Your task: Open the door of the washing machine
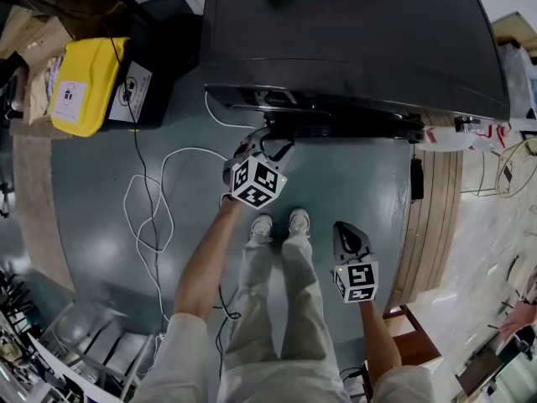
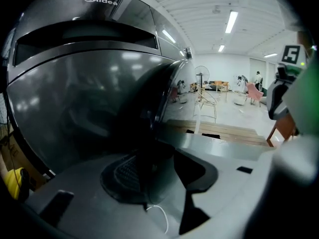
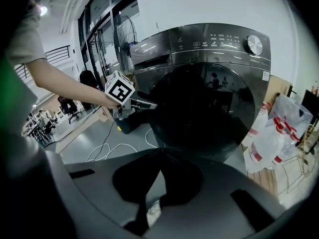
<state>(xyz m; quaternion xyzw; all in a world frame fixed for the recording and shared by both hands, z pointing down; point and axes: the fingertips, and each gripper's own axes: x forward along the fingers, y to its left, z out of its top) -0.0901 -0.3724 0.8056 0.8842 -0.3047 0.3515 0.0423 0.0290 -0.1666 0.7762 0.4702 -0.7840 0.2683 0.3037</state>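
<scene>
1. The washing machine (image 1: 352,40) stands directly in front of me. Its round dark door (image 3: 199,108) fills the front, under the control panel with the knob (image 3: 254,45).
2. I judge the task is only at its beginning. In the right gripper view the door lies flat on the machine front and I see no gap, so it is not yet open.
3. The left gripper (image 1: 267,141) is at the left edge of the door. In its own view the jaws stand a little apart with a dark upright part of the door between them, and I judge they are closed on it.
4. The right gripper (image 1: 348,233) hangs low, near my right leg and well apart from the machine. Its jaws are together with nothing between them.
5. What is left, in my judgement, is to pull the edge outward until the latch releases and then swing the door wide.
6. Hard to make out:
   - The left gripper view is very dark at the jaws, so I cannot say if they hold a real handle or only the rim.
   - The head view shows only the top of the machine, not the face of the door.
   - A white cable (image 1: 151,208) lies loose on the floor at my left.
</scene>
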